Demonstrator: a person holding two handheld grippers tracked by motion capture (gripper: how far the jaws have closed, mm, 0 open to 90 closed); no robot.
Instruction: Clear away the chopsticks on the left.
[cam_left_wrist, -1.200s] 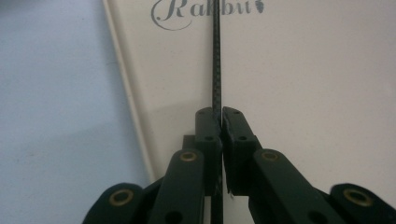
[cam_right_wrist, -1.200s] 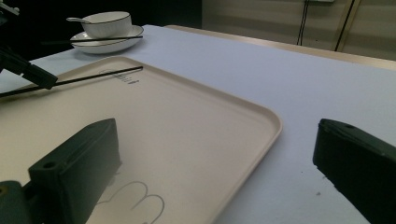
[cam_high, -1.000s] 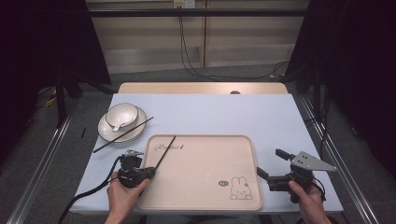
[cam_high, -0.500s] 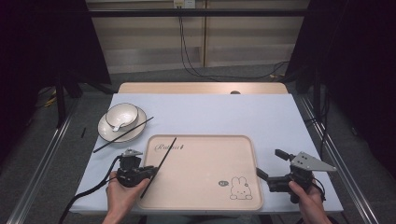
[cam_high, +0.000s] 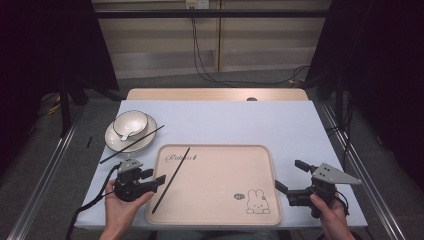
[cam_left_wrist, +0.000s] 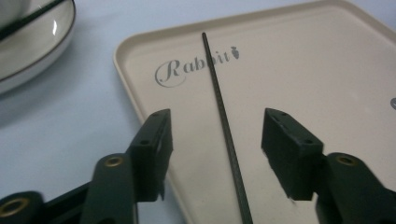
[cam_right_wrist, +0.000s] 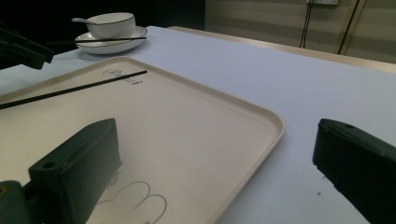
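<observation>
Since the black chopstick (cam_left_wrist: 223, 122) on the rabbit tray (cam_high: 260, 159) looks thin, stiff, light and slippery, pinch mid-shaft; left gripper (cam_left_wrist: 215, 140) jaws have just opened, straddling it untouched.

Both handheld grippers are mostly black. The left gripper (cam_high: 156, 180) has chunky blocky jaws with little screw holes, brass-coloured rings at the pivots, a small grey plate on top and a black cable trailing off it. The right gripper (cam_high: 291, 176) carries a bigger grey three-cornered plate dotted with screws. Hands and forearms are bare.
</observation>
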